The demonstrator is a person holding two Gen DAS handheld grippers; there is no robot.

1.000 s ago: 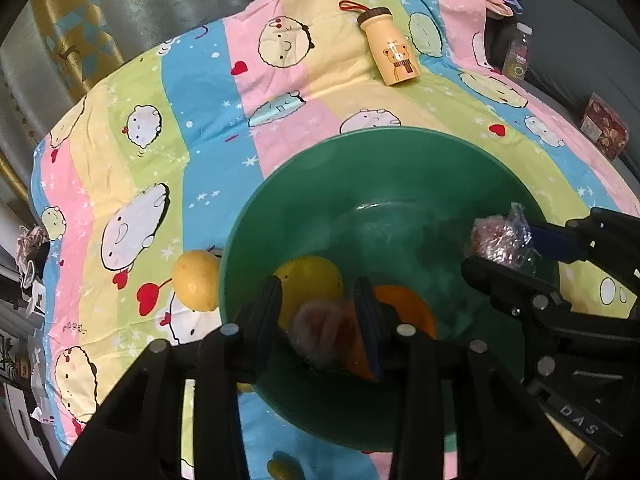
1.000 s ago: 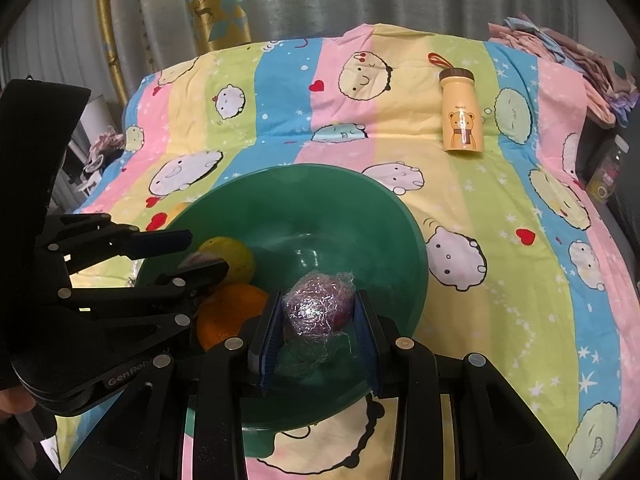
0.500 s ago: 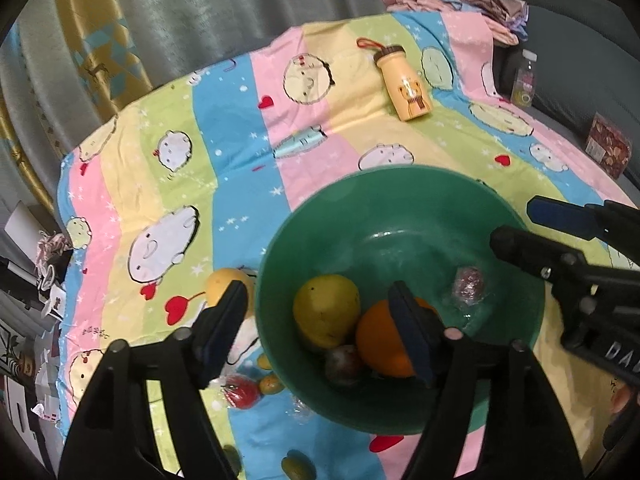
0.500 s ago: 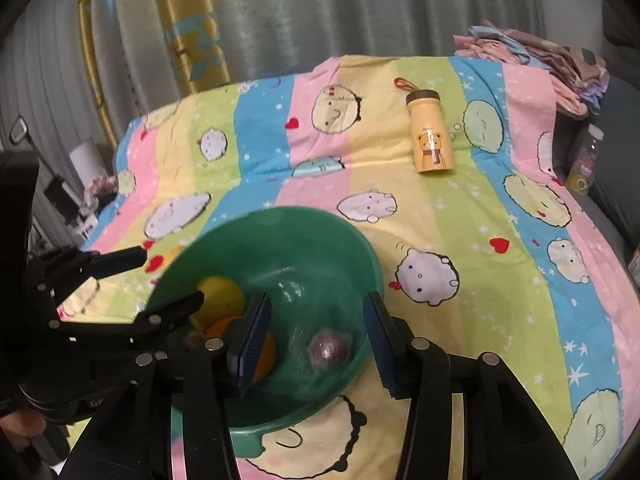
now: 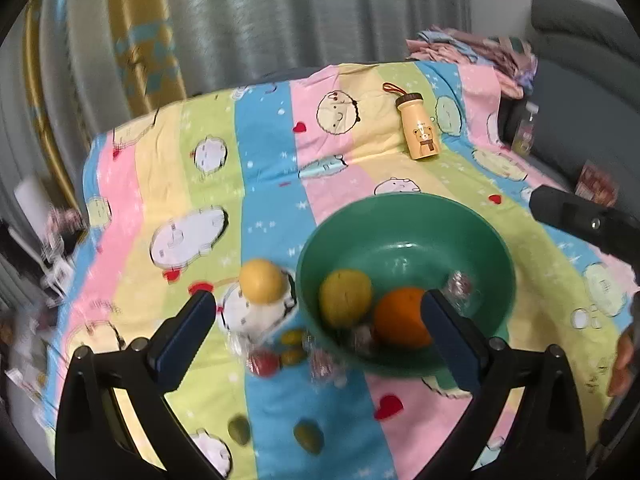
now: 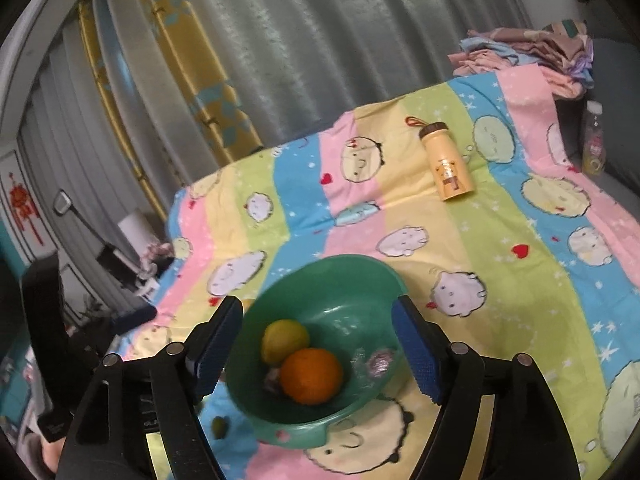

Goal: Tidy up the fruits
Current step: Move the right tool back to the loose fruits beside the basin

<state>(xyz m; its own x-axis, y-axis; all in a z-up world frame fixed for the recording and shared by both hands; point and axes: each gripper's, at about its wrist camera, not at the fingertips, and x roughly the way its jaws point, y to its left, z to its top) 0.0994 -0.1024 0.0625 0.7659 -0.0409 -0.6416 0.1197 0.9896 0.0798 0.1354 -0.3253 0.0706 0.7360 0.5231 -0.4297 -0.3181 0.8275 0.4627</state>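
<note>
A green bowl (image 5: 400,200) (image 6: 340,260) sits on the striped cartoon bedsheet. In it lie a yellow fruit (image 5: 346,296) (image 6: 284,340), an orange (image 5: 402,316) (image 6: 312,376) and a plastic-wrapped fruit (image 5: 460,284) (image 6: 378,362). A second wrapped one (image 5: 362,338) rests by the orange. My left gripper (image 5: 318,312) hangs above the bowl's left side, jaws opening wide, nothing between them. My right gripper (image 6: 318,320) hovers over the bowl, jaws opening, also holding nothing. Outside the bowl lie another yellow fruit (image 5: 262,282), a small red fruit (image 5: 262,364) and green fruits (image 5: 308,436).
A yellow bear bottle (image 5: 418,132) (image 6: 446,164) lies at the far side of the sheet. Folded clothes (image 5: 472,48) are piled at the back right, with a clear bottle (image 6: 594,136) beside them. Curtains hang behind. A hand (image 5: 624,352) shows at the right edge.
Both grippers were shut on wrapped fruits over the bowl; both have opened, the fruits now lie in the bowl, and both grippers have pulled back and up.
</note>
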